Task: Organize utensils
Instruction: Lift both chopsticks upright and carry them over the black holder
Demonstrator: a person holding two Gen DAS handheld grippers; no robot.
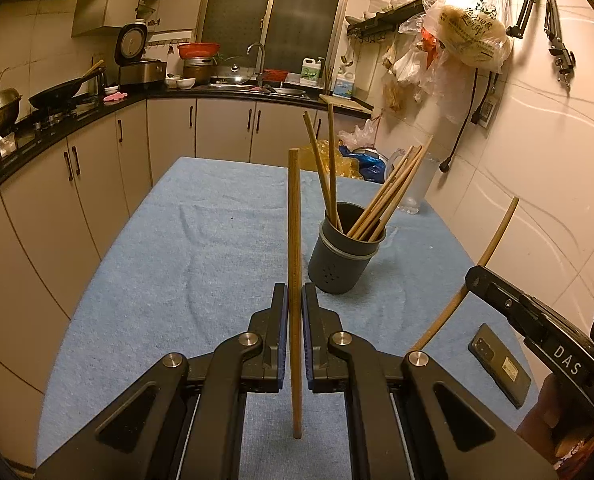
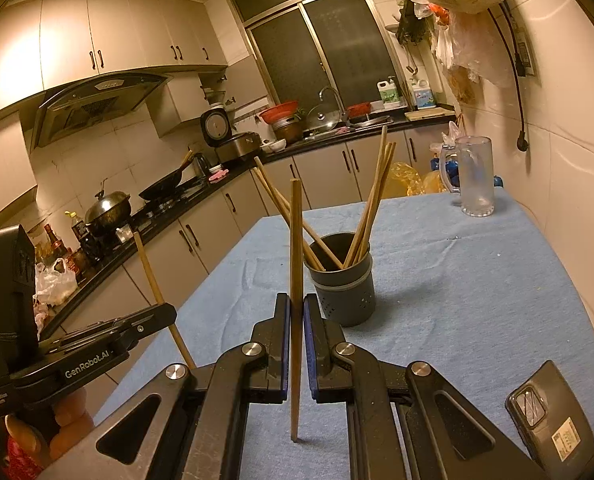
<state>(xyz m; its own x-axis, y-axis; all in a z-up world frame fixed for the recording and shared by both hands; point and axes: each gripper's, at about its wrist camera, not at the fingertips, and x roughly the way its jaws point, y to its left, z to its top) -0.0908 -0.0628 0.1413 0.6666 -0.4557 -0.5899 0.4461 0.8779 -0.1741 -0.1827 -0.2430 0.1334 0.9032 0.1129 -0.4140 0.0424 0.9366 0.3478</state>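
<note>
The left claw (image 1: 295, 300) is pinched tight on a single wooden chopstick (image 1: 295, 264), its blue pads pressed against the shaft on both sides. The stick stands nearly upright through the claw, one end rising well above the fingertips and the other hanging below them over the blue cloth on the counter (image 1: 169, 248). Ahead of this claw and slightly to its right stands the dark grey utensil holder (image 1: 343, 260), already carrying a fan of chopsticks.

The right claw (image 2: 297, 308) is clamped the same way on a second chopstick (image 2: 296, 248), also close to vertical between its pads. From this claw the utensil holder sits just ahead and a little to the right. A clear glass mug (image 2: 475, 176) stands far beyond it at the counter's back edge, and a phone (image 2: 553, 420) lies near the claw's right side.
</note>
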